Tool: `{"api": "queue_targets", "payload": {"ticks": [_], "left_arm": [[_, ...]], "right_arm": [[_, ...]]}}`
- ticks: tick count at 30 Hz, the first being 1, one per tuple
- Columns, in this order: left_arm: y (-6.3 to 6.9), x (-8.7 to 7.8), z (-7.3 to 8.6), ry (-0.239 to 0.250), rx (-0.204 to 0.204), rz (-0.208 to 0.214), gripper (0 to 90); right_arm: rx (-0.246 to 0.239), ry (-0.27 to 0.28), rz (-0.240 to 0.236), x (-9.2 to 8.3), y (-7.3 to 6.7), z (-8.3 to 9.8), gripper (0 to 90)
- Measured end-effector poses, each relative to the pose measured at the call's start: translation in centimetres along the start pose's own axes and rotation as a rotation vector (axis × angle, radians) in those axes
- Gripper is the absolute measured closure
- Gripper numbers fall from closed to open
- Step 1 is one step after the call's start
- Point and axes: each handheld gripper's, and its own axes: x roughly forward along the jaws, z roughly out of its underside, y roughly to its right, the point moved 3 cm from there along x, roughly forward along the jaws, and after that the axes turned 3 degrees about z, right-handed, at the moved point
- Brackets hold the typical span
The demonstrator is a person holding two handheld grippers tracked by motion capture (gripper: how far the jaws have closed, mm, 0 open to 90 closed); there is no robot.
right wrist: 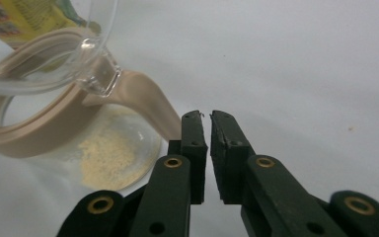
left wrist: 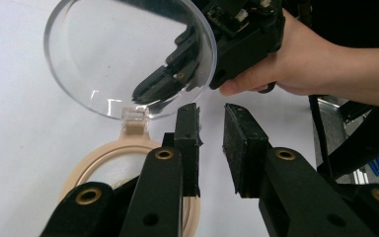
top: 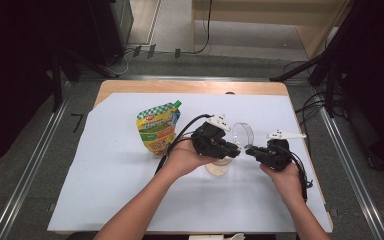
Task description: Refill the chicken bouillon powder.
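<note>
The left claw (left wrist: 211, 143) stands slightly open, with a narrow gap between its two black pads, and nothing is between them. Its left jaw is just above the beige rim of the glass jar (left wrist: 109, 157), beside the hinge. The right claw (right wrist: 207, 148) is almost closed, only a thin slit shows between the pads, and it holds nothing. It is just beside the jar, near the beige spout of the rim.

The jar (top: 218, 166) stands on the white tabletop (top: 105, 165) between the two hands, under the left claw (top: 236, 149). Its clear round lid (top: 243, 134) is flipped up and stands open on the hinge. A little yellowish powder (right wrist: 111, 157) lies on the bottom of the jar. A yellow and green refill pouch (top: 159, 127) lies on the tabletop near the jar, at its left in the high view.
</note>
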Motion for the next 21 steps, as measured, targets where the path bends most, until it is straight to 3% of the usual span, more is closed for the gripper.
{"api": "queue_targets", "payload": {"ticks": [5,13,14,19,21], "left_arm": [[0.0,-1.1,0.8,0.013,-0.002,-0.009,75.1],[-0.5,-2.6,2.3,0.044,-0.052,-0.031,67.4],[-0.7,-2.7,2.5,0.040,-0.069,-0.032,63.3],[-1.2,-3.0,3.3,0.045,-0.120,0.024,57.6],[-1.4,-3.1,3.6,0.048,-0.127,0.019,55.8]], "right_arm": [[-0.004,0.003,-0.017,-0.9,-0.5,0.5,70.5],[-0.016,0.000,-0.060,-2.0,-1.9,1.4,59.2],[-0.019,0.002,-0.056,-2.2,-2.0,1.5,58.6],[-0.056,0.010,-0.061,-2.8,-3.0,2.1,54.8],[-0.062,0.012,-0.068,-2.9,-3.5,2.3,54.6]]}}
